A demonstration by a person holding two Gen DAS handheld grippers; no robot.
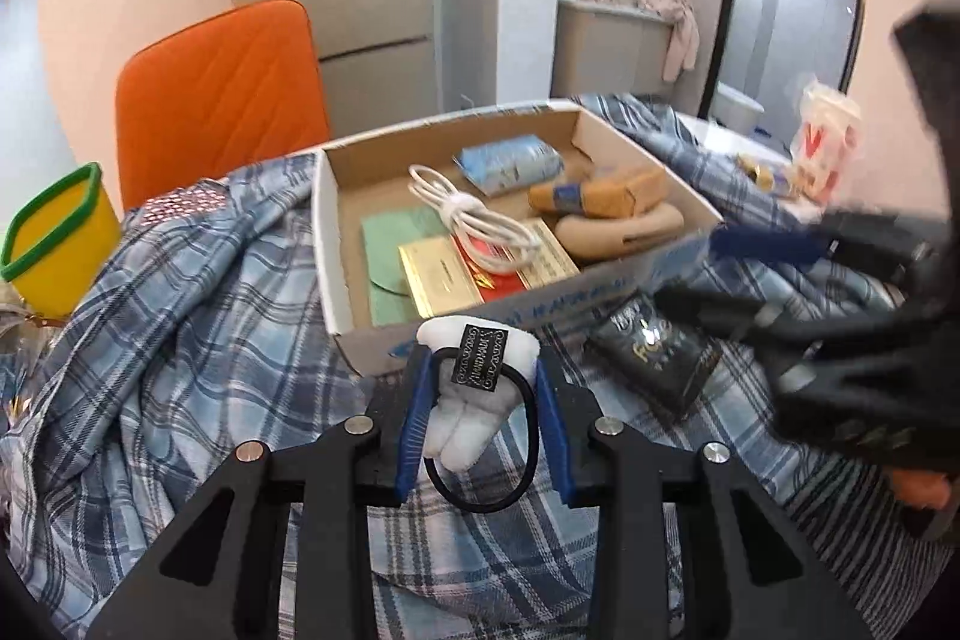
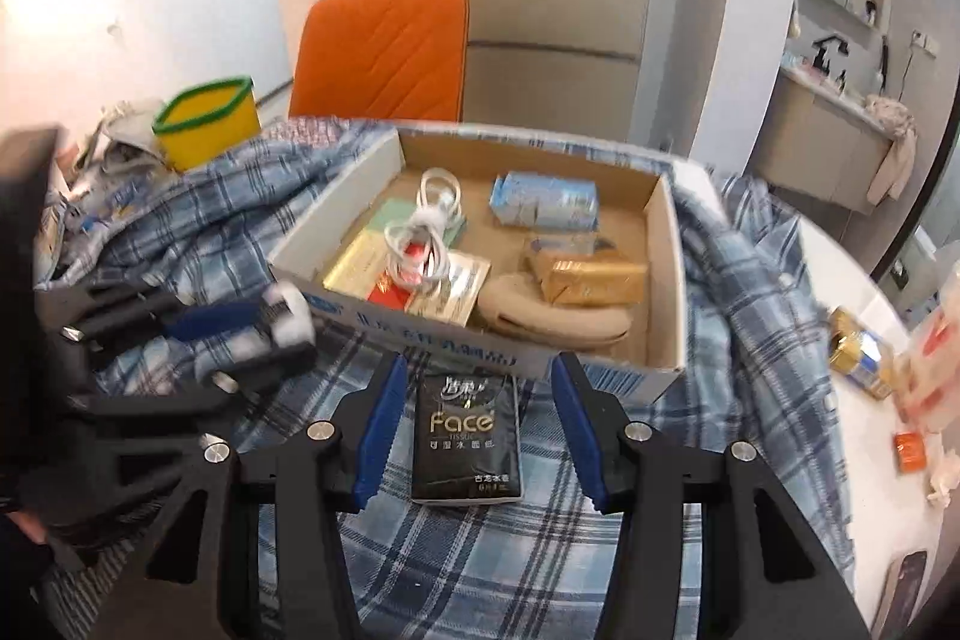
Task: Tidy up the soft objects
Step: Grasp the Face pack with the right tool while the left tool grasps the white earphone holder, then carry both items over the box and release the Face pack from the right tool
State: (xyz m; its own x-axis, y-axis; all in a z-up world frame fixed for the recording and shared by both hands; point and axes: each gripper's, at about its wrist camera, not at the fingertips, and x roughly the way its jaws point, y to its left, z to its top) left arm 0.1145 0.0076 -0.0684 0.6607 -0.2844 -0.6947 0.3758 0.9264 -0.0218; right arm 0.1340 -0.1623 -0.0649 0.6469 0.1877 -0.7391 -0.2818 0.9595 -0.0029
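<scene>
My left gripper point(image 1: 483, 367) is shut on a white plush hair tie point(image 1: 462, 418) with a black elastic loop and a black tag, held just in front of the cardboard box point(image 1: 329, 232). The same gripper point(image 2: 282, 334) and the white plush point(image 2: 289, 317) appear blurred at the left of the right wrist view. My right gripper point(image 2: 478, 370) stands open over the blue plaid cloth point(image 2: 480, 550). A black tissue pack point(image 2: 465, 436) lies flat between its blue pads point(image 2: 378, 418) without touching them. The box point(image 2: 336, 226) holds a white cable, tissue packs, gold packets and a beige item.
A yellow tub with a green rim point(image 1: 60, 232) stands at the left, and an orange chair point(image 1: 222, 94) behind the box. On the white tabletop to the right lie a gold packet point(image 2: 858, 352) and a red-and-white package point(image 1: 822, 142). The plaid cloth point(image 1: 180, 328) is rumpled around the box.
</scene>
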